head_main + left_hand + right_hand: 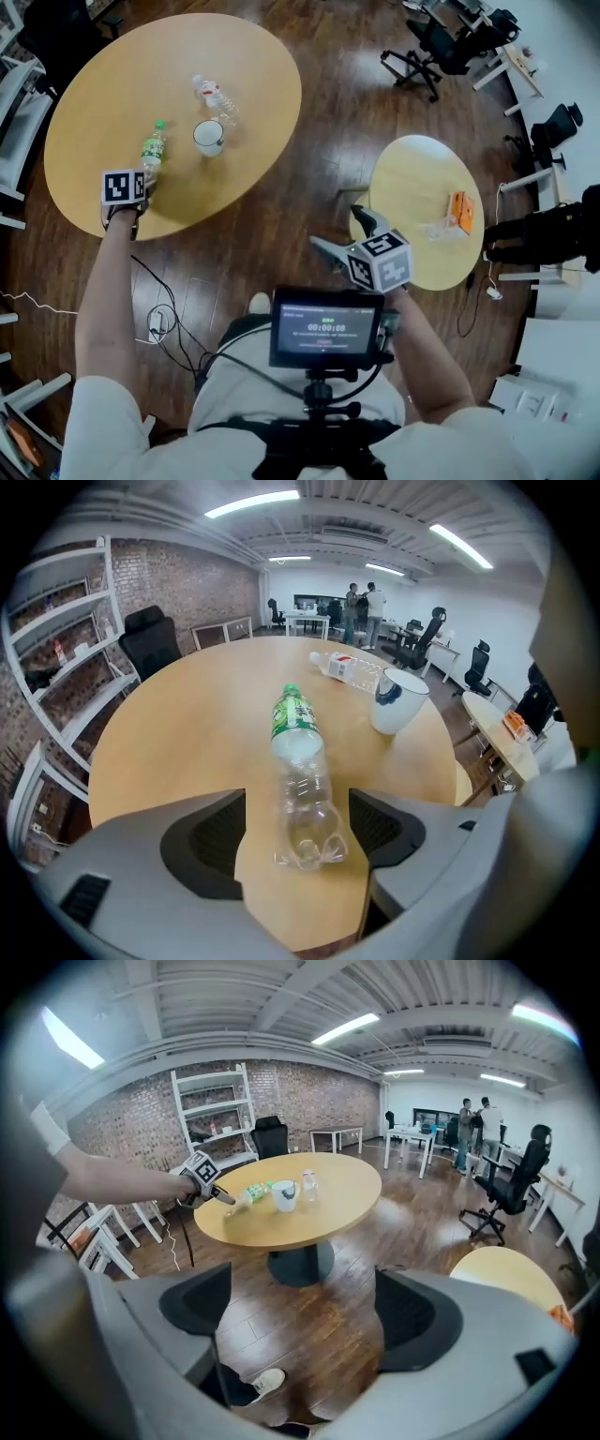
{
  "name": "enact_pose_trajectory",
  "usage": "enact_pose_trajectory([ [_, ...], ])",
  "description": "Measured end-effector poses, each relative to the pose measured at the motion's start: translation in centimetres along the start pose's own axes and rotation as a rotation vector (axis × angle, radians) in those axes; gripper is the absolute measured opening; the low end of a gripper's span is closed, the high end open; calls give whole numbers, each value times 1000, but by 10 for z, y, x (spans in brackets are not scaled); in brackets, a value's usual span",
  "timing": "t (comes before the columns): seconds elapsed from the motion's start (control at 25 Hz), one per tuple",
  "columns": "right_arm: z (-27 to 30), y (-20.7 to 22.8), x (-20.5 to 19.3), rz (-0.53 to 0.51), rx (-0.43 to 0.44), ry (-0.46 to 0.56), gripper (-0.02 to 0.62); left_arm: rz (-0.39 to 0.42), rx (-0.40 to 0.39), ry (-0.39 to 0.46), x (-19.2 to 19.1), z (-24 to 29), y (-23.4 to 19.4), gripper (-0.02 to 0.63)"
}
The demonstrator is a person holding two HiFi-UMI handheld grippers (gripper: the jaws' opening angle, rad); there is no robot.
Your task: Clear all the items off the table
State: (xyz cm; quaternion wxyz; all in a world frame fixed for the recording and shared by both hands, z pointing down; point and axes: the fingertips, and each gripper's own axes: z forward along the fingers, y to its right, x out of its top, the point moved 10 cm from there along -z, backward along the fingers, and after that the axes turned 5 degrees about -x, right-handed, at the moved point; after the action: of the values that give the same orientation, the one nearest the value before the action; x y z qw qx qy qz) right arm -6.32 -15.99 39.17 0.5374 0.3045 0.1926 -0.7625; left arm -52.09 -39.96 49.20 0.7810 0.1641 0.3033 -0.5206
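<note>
- Left tool (296, 832): jaws slightly apart astride the base of the green-label bottle (300, 780), not touching it, likely set to grip.
- That bottle lies flat on the surface (187, 724), just left of the mug (398, 700).
- Right tool (300, 1312): wide, empty, well away from the mug.

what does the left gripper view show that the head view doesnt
Left gripper view only: the left gripper, jaws apart either side of the lying clear plastic bottle with a green label, not gripping it; people standing far back. Head view only: the right gripper over the floor, the black chest-mounted screen. Both: the round wooden table, white mug and second clear bottle lying beyond it.
</note>
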Motion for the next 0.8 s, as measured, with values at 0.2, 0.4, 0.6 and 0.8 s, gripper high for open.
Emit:
enact_pose_trajectory([
  [0.2, -19, 4, -2, 40, -28, 18, 489, 57, 44, 84, 5, -28, 14, 350],
  [0.4, -51, 5, -23, 79, -71, 46, 489, 117, 97, 176, 8, -65, 37, 350],
  [0.6, -94, 19, -53, 116, -108, 103, 489, 142, 101, 301, 11, -111, 88, 350],
  [0.8, -158, 37, -99, 156, -154, 183, 489, 199, 1, 411, 4, -168, 191, 350],
])
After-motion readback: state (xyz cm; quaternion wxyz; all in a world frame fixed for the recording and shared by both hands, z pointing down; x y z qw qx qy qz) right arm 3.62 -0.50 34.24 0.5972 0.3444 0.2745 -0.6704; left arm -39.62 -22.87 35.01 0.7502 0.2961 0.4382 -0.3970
